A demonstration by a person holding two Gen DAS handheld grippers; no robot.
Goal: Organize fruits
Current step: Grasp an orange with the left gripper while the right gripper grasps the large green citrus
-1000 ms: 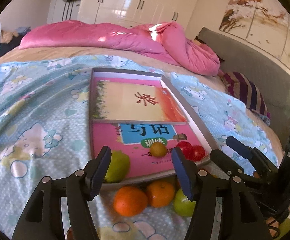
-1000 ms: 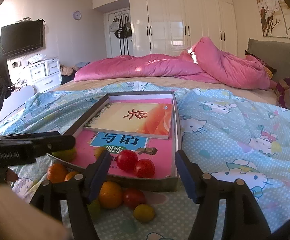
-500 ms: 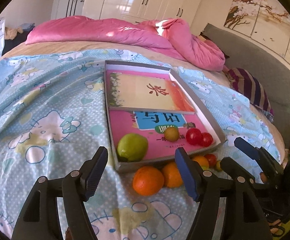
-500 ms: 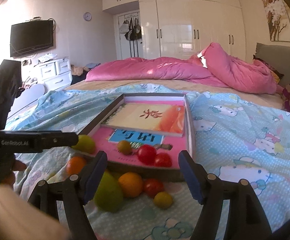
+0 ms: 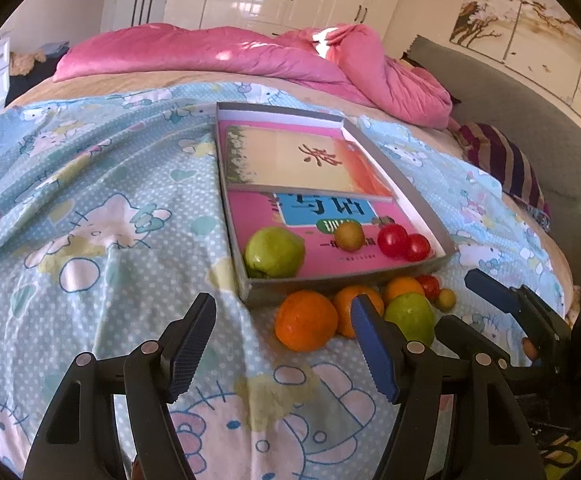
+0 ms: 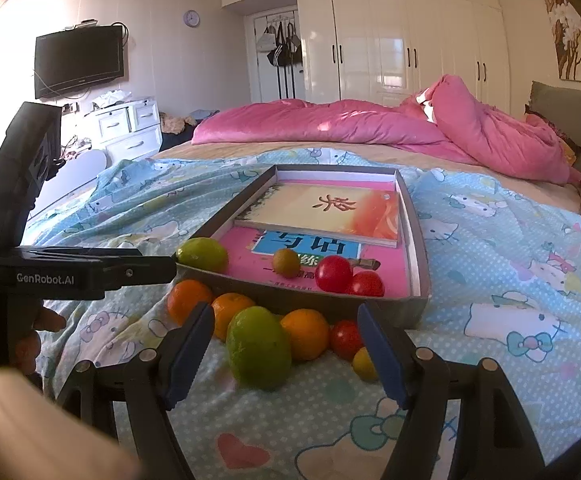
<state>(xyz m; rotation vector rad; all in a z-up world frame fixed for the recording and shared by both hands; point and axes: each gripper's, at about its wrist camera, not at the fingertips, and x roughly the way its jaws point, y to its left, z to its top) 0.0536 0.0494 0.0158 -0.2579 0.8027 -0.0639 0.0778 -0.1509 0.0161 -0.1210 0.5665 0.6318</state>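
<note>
On the bed, over a blue cartoon-print sheet (image 5: pixel 90 208), both tongs hover with nothing between their pads: the left gripper (image 5: pixel 282 344) stands spread and empty, and the right gripper (image 6: pixel 286 350) is just as slack and empty. Ahead at twelve o'clock lies the shallow grey tray (image 5: pixel 394 188), lined with two books, and part of the fruit is already aboard: a green apple (image 5: pixel 274 252) in the near corner, a small yellowish fruit (image 5: pixel 349 236), and two red tomatoes (image 5: pixel 404 242) touching each other. So the sorting looks partly done, and the step in hand reads as lining up for the next pick. The loose pile sits just outside the tray's near wall: from the left wrist, an orange (image 5: pixel 305 320) at about one o'clock of the fingers, with more oranges behind it. From the right wrist, a green fruit (image 6: pixel 258 348) sits dead ahead between the fingers' lines, an orange beside it (image 6: pixel 305 334), a red tomato (image 6: pixel 344 338) and a tiny yellow fruit (image 6: pixel 364 364) out at two o'clock. Next move, by my reckoning: drop the right tongs onto that green fruit, straddle it squarely, close gently, since round fruit on soft bedding may roll, then lift it over the wall into a bare patch of tray.
</note>
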